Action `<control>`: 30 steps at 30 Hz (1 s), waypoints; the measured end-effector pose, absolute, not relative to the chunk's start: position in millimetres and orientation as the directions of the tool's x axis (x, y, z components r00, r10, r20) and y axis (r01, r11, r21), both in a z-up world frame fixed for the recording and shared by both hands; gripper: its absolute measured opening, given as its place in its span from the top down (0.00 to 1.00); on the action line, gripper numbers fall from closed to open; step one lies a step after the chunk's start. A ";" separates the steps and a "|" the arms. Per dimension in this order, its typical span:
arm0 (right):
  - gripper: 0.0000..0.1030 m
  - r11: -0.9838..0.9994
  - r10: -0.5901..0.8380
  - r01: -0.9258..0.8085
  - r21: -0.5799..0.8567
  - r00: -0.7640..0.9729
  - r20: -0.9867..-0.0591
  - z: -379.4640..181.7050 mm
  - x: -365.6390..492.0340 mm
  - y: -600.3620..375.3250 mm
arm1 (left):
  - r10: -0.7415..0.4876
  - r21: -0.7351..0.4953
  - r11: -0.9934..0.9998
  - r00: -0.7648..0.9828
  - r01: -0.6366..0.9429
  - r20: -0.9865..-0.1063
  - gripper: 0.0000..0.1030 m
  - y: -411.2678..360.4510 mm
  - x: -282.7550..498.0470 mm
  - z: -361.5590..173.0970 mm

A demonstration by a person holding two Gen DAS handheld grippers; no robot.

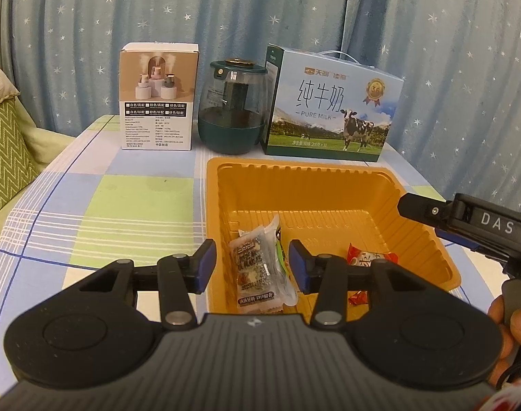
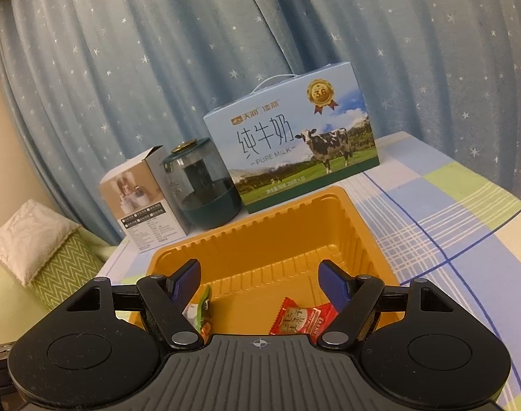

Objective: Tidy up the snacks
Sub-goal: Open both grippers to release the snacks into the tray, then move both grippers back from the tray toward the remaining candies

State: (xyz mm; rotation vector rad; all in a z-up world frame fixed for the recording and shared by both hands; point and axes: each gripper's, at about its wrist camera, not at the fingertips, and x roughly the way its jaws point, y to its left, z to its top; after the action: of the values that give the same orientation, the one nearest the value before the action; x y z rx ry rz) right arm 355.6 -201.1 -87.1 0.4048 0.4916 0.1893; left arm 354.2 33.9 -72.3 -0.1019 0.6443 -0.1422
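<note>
The orange tray (image 1: 308, 188) sits on the checked tablecloth (image 1: 99, 205); both grippers hide its near wall, so its front edge cannot be made out in either view. Beyond the fingers of both grippers stand the milk carton (image 1: 332, 109), the dark green jar (image 1: 233, 106) and the white box (image 1: 157, 96), with the star-print curtain (image 1: 260, 7) behind them.

The left gripper (image 1: 253, 267) tilts down over the tray's near left corner. Its blue pads (image 1: 205, 267) stand partly apart, and the clear snack packet (image 1: 260, 263) lies between them on the tray floor; no pad presses on it, though its lower end is cut off by the gripper body. A red snack packet (image 1: 366, 257) lies just right of the right-hand finger, half hidden behind it.

The right gripper (image 2: 260, 287) also tilts down over the tray, jaws wide and nothing in them. The red packet lies between its fingers, nearer the right one, its lower edge hidden by the body. A green packet (image 2: 202, 311) peeps out beside the left finger, mostly covered.

In the left wrist view the right gripper enters from the right, cut off by the frame, with part of the person's hand (image 1: 507, 322) on its handle.
</note>
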 end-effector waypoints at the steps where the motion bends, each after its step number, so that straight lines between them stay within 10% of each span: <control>1: 0.27 0.905 0.269 -0.079 0.417 0.867 -0.420 -87.1 355.0 -201.4 | -0.162 -0.138 0.986 0.790 0.099 -0.591 0.58 33.5 353.8 -72.2; 30: 0.27 0.940 0.187 -0.012 0.341 0.855 -0.483 -82.9 245.9 -215.5 | -0.132 -0.108 0.991 0.780 0.083 -0.612 0.37 46.4 260.5 -68.2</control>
State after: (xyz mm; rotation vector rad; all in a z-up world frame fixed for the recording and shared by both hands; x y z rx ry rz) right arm 245.9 -215.5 -82.9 0.3357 0.5368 0.1067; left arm 260.5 46.4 -68.2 -0.0769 0.6671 -0.1160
